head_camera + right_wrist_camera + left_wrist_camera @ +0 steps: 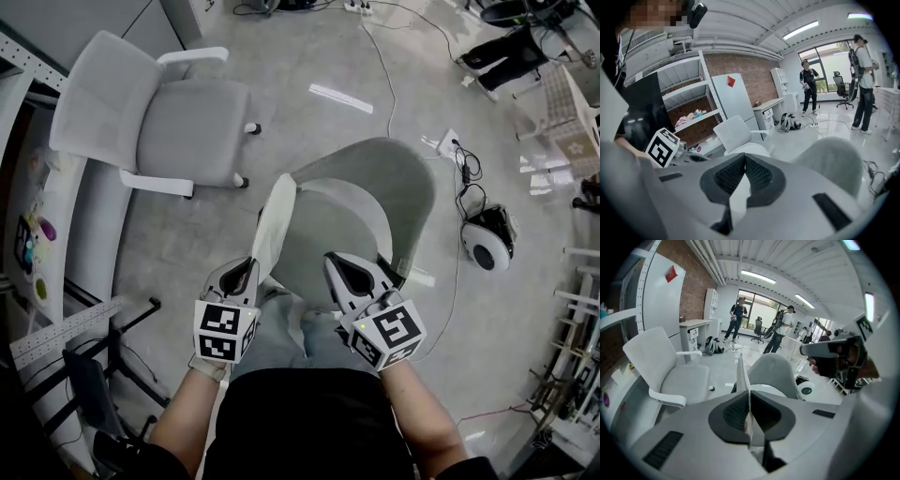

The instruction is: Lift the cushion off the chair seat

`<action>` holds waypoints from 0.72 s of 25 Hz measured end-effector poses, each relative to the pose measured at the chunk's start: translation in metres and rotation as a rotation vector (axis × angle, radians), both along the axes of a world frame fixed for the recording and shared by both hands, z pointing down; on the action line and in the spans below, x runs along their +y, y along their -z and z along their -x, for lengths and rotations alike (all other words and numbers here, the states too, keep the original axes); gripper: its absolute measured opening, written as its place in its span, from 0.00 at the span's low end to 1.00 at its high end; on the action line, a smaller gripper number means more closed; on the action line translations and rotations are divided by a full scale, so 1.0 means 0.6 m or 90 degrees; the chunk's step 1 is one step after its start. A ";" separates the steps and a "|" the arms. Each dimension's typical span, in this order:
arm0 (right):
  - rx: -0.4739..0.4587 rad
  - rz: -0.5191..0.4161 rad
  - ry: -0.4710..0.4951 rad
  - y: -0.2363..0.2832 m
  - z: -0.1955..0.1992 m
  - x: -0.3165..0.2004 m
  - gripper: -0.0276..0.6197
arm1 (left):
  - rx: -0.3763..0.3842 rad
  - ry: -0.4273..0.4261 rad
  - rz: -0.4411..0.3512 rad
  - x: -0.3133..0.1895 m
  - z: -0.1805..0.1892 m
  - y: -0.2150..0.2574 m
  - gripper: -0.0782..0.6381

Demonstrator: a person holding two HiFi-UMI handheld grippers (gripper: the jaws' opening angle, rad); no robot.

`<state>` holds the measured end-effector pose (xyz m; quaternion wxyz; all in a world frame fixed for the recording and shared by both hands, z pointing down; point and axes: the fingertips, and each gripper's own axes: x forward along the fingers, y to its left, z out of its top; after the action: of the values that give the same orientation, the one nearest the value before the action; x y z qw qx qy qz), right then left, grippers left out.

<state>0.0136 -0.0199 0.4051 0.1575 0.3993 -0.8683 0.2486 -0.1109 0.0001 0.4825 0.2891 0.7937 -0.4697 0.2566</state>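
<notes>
Most of the lift looks done: the cushion (274,217) stands on edge, tipped up off the left side of the chair seat (328,234), its near edge pinched between the closed jaws of the left gripper (249,269); whether its far end has cleared the seat I cannot tell; carrying it clear is left. The right gripper (336,263) hangs over the near part of the seat, jaws together, gripping nothing I can make out. No brand or readable writing shows; only the square markers on the gripper cubes (223,330).
</notes>
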 end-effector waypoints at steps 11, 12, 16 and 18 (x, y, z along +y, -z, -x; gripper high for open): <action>-0.019 -0.043 0.014 0.051 0.035 -0.012 0.06 | -0.009 0.017 -0.057 -0.013 0.034 0.105 0.14; -0.022 -0.046 0.011 0.055 0.036 -0.014 0.06 | -0.007 0.017 -0.062 -0.013 0.036 0.111 0.14; -0.031 -0.050 -0.003 0.067 0.030 -0.021 0.06 | 0.003 0.024 -0.073 -0.016 0.043 0.132 0.14; -0.024 -0.050 -0.008 0.066 0.021 -0.022 0.06 | 0.007 0.034 -0.077 -0.016 0.045 0.139 0.14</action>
<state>0.0013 -0.0332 0.3653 0.1237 0.4061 -0.8776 0.2227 -0.1380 -0.0097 0.3994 0.2504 0.7982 -0.5037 0.2154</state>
